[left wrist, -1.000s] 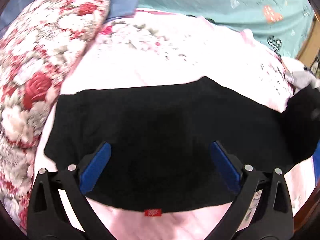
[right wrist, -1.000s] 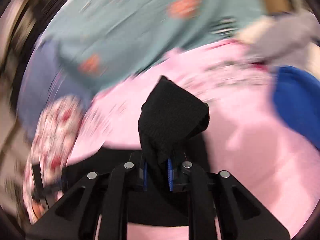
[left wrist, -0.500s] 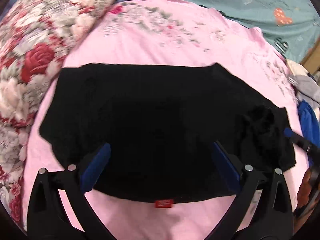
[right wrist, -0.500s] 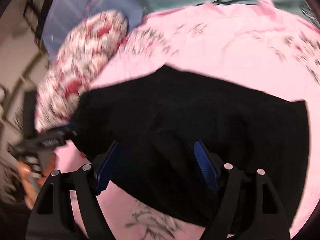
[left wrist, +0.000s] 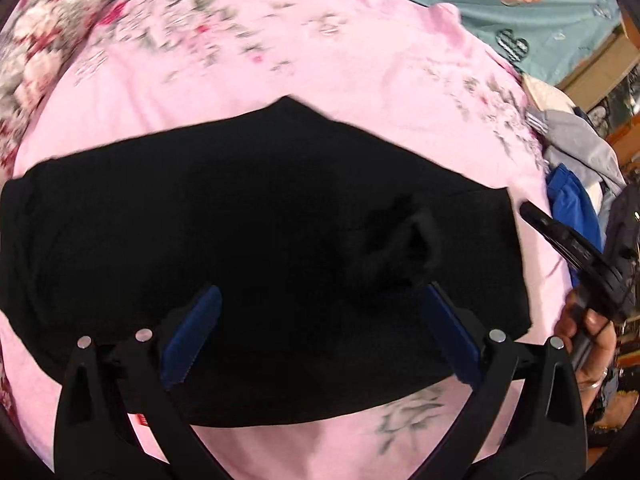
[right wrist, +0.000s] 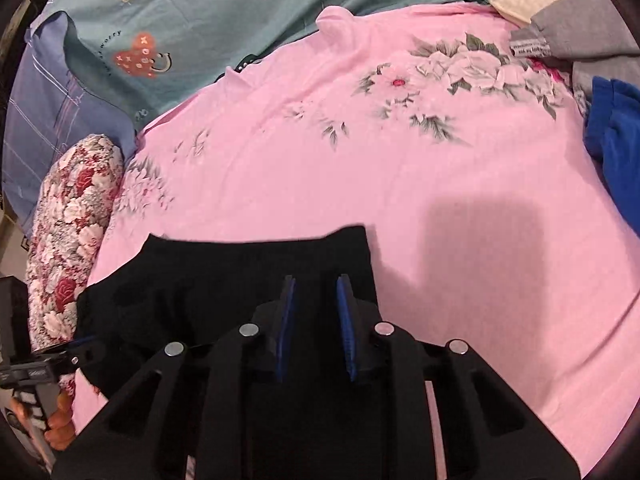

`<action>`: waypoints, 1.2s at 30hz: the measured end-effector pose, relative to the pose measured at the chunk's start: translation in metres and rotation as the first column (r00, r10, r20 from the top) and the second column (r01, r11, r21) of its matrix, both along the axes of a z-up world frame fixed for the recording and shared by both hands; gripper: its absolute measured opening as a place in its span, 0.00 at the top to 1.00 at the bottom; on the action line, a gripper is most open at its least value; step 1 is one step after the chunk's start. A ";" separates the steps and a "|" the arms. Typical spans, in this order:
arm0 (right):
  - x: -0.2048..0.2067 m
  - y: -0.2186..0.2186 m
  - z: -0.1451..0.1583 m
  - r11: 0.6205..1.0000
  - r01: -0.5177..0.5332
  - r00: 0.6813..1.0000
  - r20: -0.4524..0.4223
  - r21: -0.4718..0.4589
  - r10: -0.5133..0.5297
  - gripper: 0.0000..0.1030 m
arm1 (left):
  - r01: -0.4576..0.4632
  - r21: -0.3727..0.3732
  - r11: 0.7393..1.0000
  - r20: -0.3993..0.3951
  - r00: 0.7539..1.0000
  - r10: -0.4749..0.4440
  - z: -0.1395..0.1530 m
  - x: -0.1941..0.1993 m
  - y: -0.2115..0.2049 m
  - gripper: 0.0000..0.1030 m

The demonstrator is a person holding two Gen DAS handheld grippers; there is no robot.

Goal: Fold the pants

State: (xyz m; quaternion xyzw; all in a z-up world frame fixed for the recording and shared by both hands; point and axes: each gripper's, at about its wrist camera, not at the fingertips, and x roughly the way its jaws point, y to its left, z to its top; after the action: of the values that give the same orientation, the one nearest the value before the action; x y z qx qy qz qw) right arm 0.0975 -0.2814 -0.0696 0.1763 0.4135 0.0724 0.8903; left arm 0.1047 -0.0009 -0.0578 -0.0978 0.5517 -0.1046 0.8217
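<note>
Black pants (left wrist: 240, 220) lie spread flat on the pink floral sheet (left wrist: 320, 60), with a small rumpled fold (left wrist: 400, 240) near their right side. My left gripper (left wrist: 320, 288) hovers over the near half of the pants, open wide, nothing between its pads. My right gripper (right wrist: 316, 280) points down at the pants' far right corner (right wrist: 352, 240). Its jaws are closing to a narrow gap, and I see no cloth pinched between the blue pads (right wrist: 286, 320). The left wrist view shows its black finger (left wrist: 560, 240) beside the pants' right edge, held by a hand (left wrist: 588, 332).
A red-and-white floral pillow (right wrist: 68, 240) lies along the left of the sheet. A teal patterned duvet (right wrist: 240, 20) covers the far side. A blue garment (right wrist: 616, 152) and a grey one (right wrist: 580, 32) are piled at the right.
The right gripper let go of the bunched black cloth it held up, spread wide, then narrowed again while sinking toward the pants. The left gripper shifted across the pants, still open.
</note>
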 end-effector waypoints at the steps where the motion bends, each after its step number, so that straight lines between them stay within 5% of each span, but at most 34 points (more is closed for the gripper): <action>1: 0.002 0.000 0.000 1.000 -0.002 1.000 0.020 0.018 0.001 0.64 | 0.017 -0.005 1.000 0.000 1.000 -0.017 0.002 0.000 -0.007 0.02; 2: 0.003 -0.002 -0.002 0.999 0.001 0.999 0.039 0.054 -0.003 0.49 | 0.041 -0.016 0.999 -0.006 0.999 -0.041 0.003 0.001 -0.016 0.02; 3: 0.003 -0.004 -0.004 0.997 0.005 0.999 0.046 0.075 -0.008 0.45 | 0.060 -0.027 0.998 -0.014 0.998 -0.060 0.003 0.002 -0.022 0.02; 11: 0.002 -0.033 -0.025 0.977 0.026 1.000 -0.011 0.214 -0.024 0.44 | 0.039 -0.051 0.998 -0.171 0.984 -0.047 -0.035 0.033 -0.051 0.09; 13: 0.002 -0.035 -0.024 0.972 0.020 1.000 -0.004 0.233 -0.019 0.44 | 0.023 -0.038 0.999 -0.192 0.981 -0.030 -0.043 0.036 -0.052 0.38; 15: 0.001 -0.033 -0.021 0.975 0.011 1.000 0.013 0.224 -0.015 0.44 | 0.058 -0.025 0.998 -0.133 0.989 -0.060 -0.039 0.036 -0.056 0.82; 24: 0.001 -0.033 -0.026 0.978 0.018 1.000 -0.002 0.209 -0.018 0.44 | 0.035 0.059 0.998 0.068 0.997 -0.039 0.006 0.019 -0.041 0.83; 27: 0.008 -0.028 -0.034 0.978 0.012 0.999 -0.034 0.207 -0.005 0.44 | 0.023 0.064 0.998 0.014 1.000 -0.024 -0.016 0.031 -0.033 0.80; 29: 0.011 -0.022 -0.035 0.985 0.003 1.000 -0.024 0.170 0.001 0.44 | 0.017 0.069 0.997 -0.058 0.998 -0.013 -0.040 0.035 -0.034 0.72; 32: 0.014 -0.011 -0.032 0.998 -0.021 1.000 -0.011 0.061 0.021 0.51 | 0.008 0.054 0.999 -0.040 0.999 -0.006 -0.040 0.031 -0.029 0.59; 33: 0.013 -0.011 -0.031 0.999 -0.014 1.000 -0.010 0.029 0.014 0.55 | -0.001 0.060 0.998 -0.050 0.999 0.004 -0.039 0.030 -0.024 0.39; 34: 0.012 -0.013 -0.030 1.000 0.018 1.000 -0.004 -0.009 -0.018 0.57 | -0.033 0.082 0.996 -0.047 0.998 0.037 -0.034 0.029 -0.015 0.32; 36: 0.004 -0.020 -0.023 0.995 0.088 0.996 0.027 -0.055 -0.086 0.57 | -0.089 0.097 0.991 -0.005 0.996 0.089 -0.023 0.020 0.012 0.30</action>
State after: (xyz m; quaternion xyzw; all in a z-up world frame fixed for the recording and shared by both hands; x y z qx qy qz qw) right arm 0.1013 -0.3014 -0.0922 0.1680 0.3966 0.0240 0.9022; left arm 0.1244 0.0109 -0.0805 -0.0831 0.5548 -0.0407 0.8268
